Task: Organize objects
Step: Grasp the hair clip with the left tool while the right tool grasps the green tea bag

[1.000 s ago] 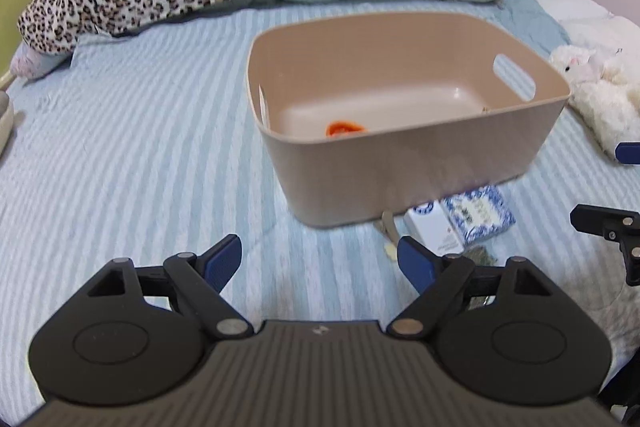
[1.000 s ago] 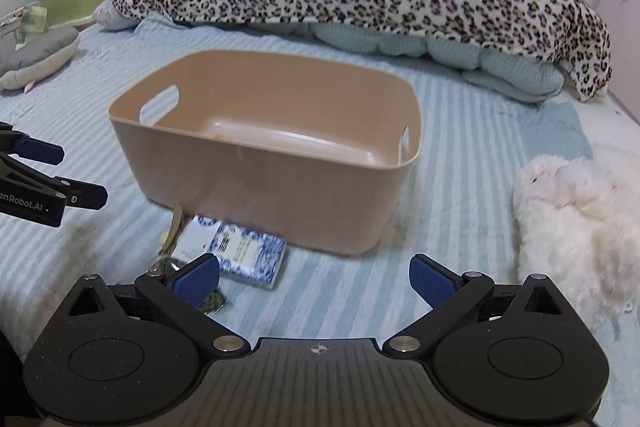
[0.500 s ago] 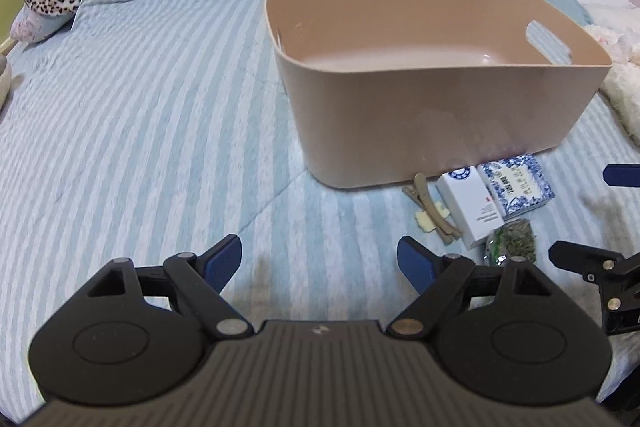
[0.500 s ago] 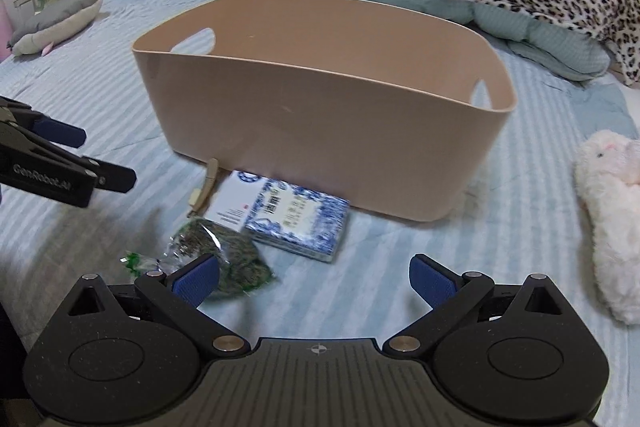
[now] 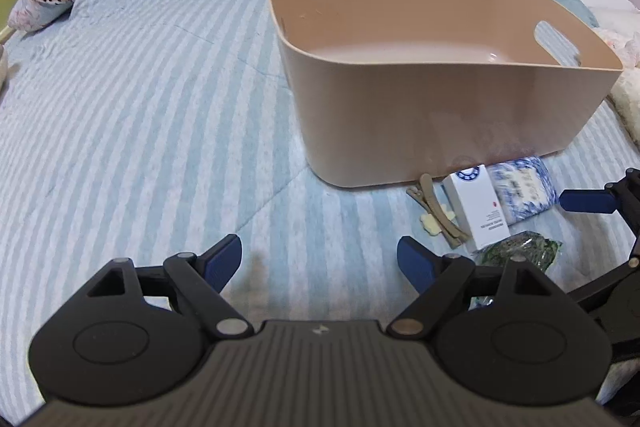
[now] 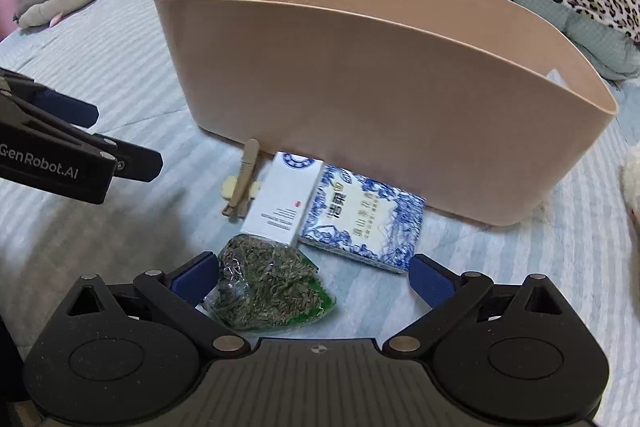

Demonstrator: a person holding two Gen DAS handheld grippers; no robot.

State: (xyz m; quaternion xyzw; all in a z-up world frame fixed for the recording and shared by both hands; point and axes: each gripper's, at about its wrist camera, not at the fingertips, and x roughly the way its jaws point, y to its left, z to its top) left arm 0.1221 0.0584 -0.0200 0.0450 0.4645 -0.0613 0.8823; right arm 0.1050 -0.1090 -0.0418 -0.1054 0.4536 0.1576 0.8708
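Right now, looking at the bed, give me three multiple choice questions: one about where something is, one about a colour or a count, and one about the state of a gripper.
1. Where does the white box lie?
A. inside the bin
B. on the bed in front of the bin
C. on the leopard blanket

2. What colour is the bin?
A. beige
B. green
C. blue

3. How is the right gripper set?
A. shut on the white box
B. shut on the hair clip
C. open, with the bag of dried leaves between its fingers

Answers:
1. B, the white box lies on the striped sheet against the bin's near wall, beside the blue patterned packet and the hair clip.
2. A, the bin's walls are plain beige in both views.
3. C, the jaws stand wide apart and the bag of dried leaves lies loose between them.
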